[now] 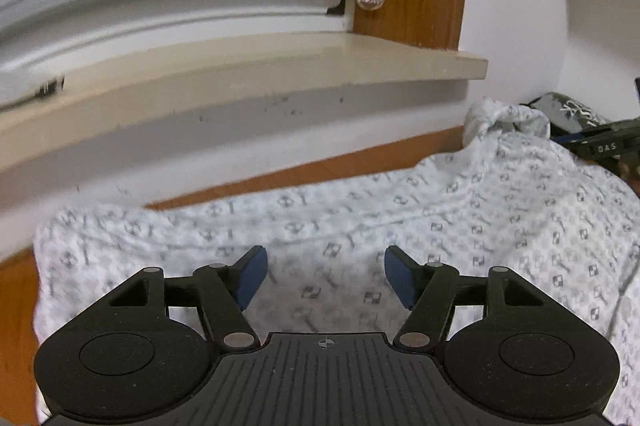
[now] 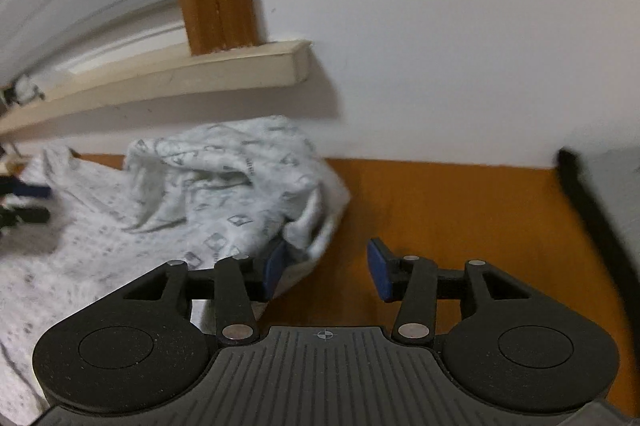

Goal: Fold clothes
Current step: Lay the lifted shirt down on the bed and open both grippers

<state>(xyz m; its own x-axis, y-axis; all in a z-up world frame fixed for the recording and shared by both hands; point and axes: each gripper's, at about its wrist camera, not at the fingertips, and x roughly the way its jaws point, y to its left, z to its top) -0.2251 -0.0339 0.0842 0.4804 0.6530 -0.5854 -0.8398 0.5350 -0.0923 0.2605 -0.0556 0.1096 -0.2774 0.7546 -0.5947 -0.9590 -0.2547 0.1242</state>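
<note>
One garment is all I am counting here: a white patterned shirt (image 1: 400, 226) lying spread across the wooden table (image 2: 440, 209), pushed up close to the wall beneath the window sill (image 1: 280, 65). I am holding two grippers over it. The left gripper (image 1: 326, 276) is hovering above the flat middle of the cloth, its blue pads standing wide apart and gripping nothing; I judge I am keeping it there to pin or pinch the broad panel. The right gripper (image 2: 326, 272) is sitting at the shirt's right edge, jaws likewise spread wide, with the left pad just against a hanging fold of cloth and the right pad over bare wood. It is closing on nothing that I can make out.

The cloth is lying unevenly: mostly flat on the left, but bunching into one rumpled heap (image 2: 240, 177) at the far right corner, near the wall. That lump could be a sleeve or hem gathered mid-fold, or simply cloth not smoothed out; I cannot tell which. A dark object (image 1: 576, 113) is resting beyond the shirt, too blurred to name.
</note>
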